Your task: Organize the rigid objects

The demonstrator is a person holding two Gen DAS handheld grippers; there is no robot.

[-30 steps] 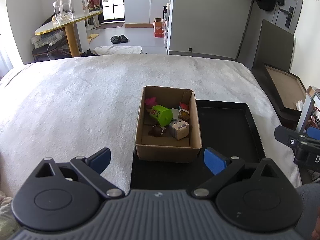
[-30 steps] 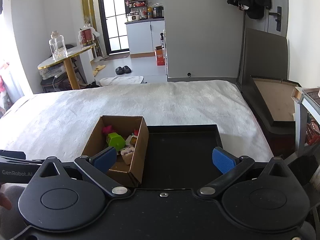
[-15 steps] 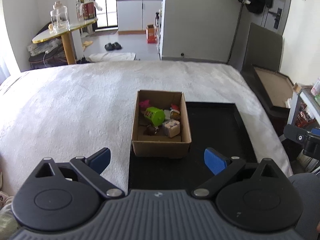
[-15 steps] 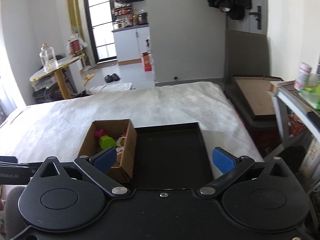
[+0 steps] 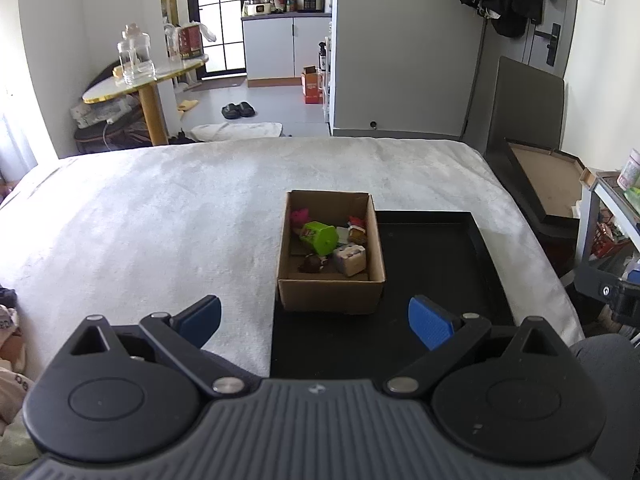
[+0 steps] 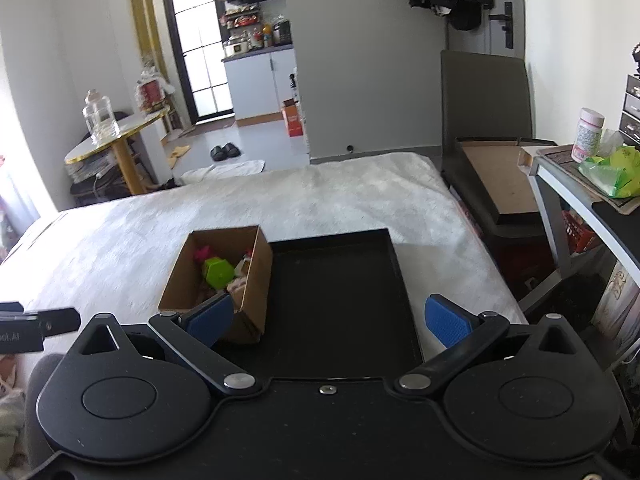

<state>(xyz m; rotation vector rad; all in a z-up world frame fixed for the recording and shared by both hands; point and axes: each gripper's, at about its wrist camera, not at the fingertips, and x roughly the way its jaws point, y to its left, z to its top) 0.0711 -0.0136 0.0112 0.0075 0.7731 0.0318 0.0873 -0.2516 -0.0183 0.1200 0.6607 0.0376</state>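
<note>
A brown cardboard box [image 5: 331, 294] sits on the left part of a black tray [image 5: 436, 264] on a white-covered bed. It holds several small toys: a green one [image 5: 320, 237], a pink one [image 5: 300, 216], a beige block [image 5: 351, 259] and a dark one [image 5: 310, 265]. My left gripper [image 5: 314, 318] is open and empty, held back from the box's near side. My right gripper [image 6: 328, 318] is open and empty above the tray's [image 6: 340, 300] near end, with the box [image 6: 256, 280] by its left finger.
The white bed cover [image 5: 160, 220] spreads left and behind the tray. A dark framed board [image 6: 496, 176] leans at the bed's right. A shelf with a jar [image 6: 587, 136] and a green bag stands far right. A round table [image 5: 144, 84] stands beyond the bed.
Both grippers have pulled back and risen, so the box and tray look smaller and farther. Both stay open. The right view has swung to show the shelf on the right.
</note>
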